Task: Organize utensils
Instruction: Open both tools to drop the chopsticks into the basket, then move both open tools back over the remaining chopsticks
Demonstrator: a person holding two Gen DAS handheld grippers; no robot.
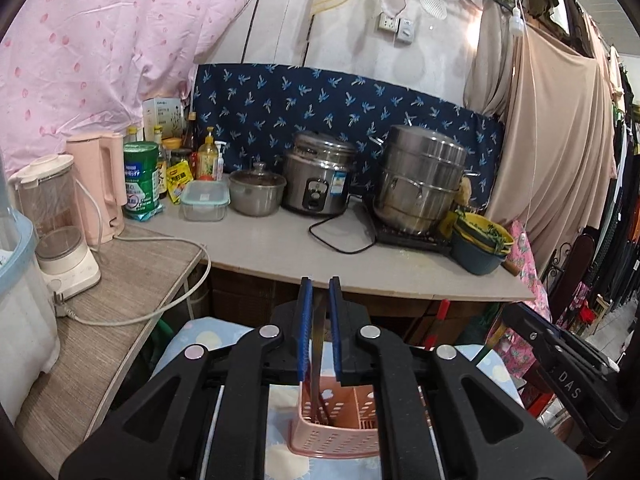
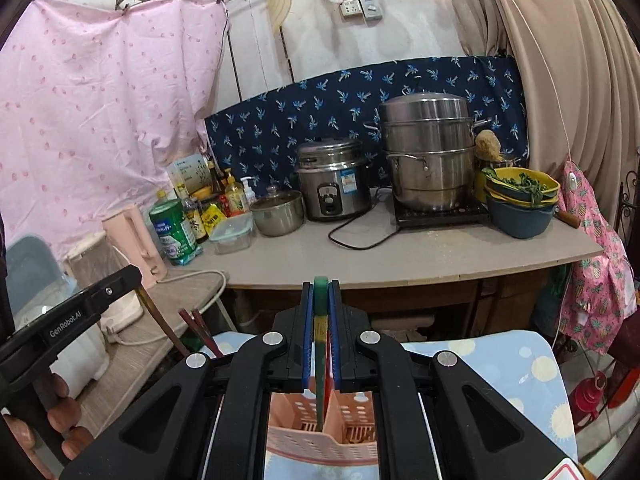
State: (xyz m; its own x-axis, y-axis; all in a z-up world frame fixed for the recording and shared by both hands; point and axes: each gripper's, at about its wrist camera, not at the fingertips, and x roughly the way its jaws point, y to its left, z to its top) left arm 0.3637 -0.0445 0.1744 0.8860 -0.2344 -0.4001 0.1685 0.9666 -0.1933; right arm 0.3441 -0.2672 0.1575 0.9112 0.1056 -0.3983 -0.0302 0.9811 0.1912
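Observation:
A pink slotted utensil holder (image 1: 340,436) (image 2: 352,432) stands on a pale blue dotted cloth (image 1: 208,340) (image 2: 500,360), right below both grippers. My left gripper (image 1: 319,292) is open a little. A thin dark utensil (image 1: 316,352) hangs between its blue pads with a gap on each side, its lower end in the holder's left compartment. My right gripper (image 2: 321,286) is shut on a green-handled utensil (image 2: 321,320), whose lower end reaches into the holder by the middle divider. Two reddish chopsticks (image 2: 202,332) lean up at the left.
The grey counter (image 1: 280,248) (image 2: 420,256) ahead carries a rice cooker (image 1: 320,184), a steamer pot (image 2: 428,152), stacked bowls of greens (image 2: 520,200), bottles and a lidded box. A blender (image 1: 60,220) and kettle stand on the side table. A hand (image 2: 60,400) grips the left tool.

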